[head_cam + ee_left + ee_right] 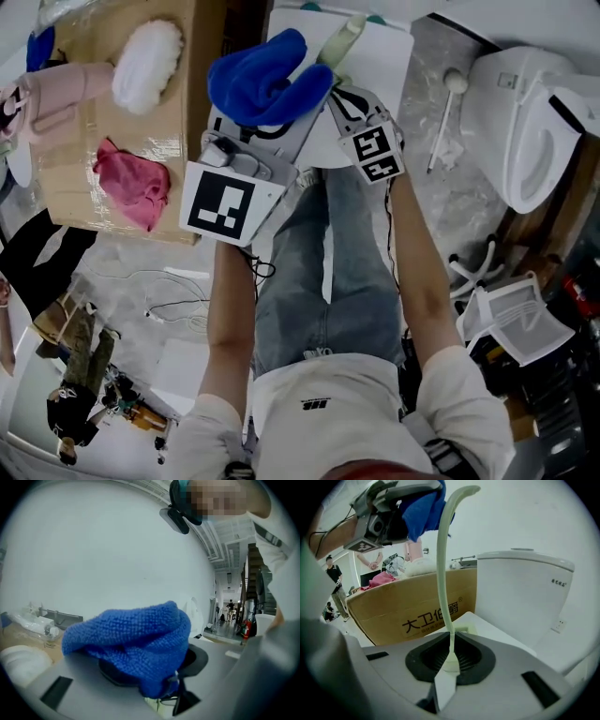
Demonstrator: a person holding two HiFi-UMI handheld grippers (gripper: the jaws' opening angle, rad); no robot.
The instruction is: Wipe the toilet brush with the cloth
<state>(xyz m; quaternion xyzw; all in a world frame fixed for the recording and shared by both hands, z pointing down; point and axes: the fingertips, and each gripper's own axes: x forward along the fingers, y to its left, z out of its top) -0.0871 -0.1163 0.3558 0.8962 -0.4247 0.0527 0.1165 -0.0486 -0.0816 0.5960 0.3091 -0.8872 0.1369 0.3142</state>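
The left gripper (159, 691) squeezes its jaws on the blue cloth (131, 639), soft and fuzzy, bunched over them. The right gripper (449, 660) pinches the toilet brush (444, 573), a smooth, pale green, bendy stick. It rises from the jaws to just beside the cloth, probably for rubbing.

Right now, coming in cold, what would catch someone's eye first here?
The bright blue cloth bunched in the left gripper, top centre of the head view, beside the pale green toilet brush that the right gripper is shut on. Then the white toilet at right and the pink cloth on the cardboard box at left.
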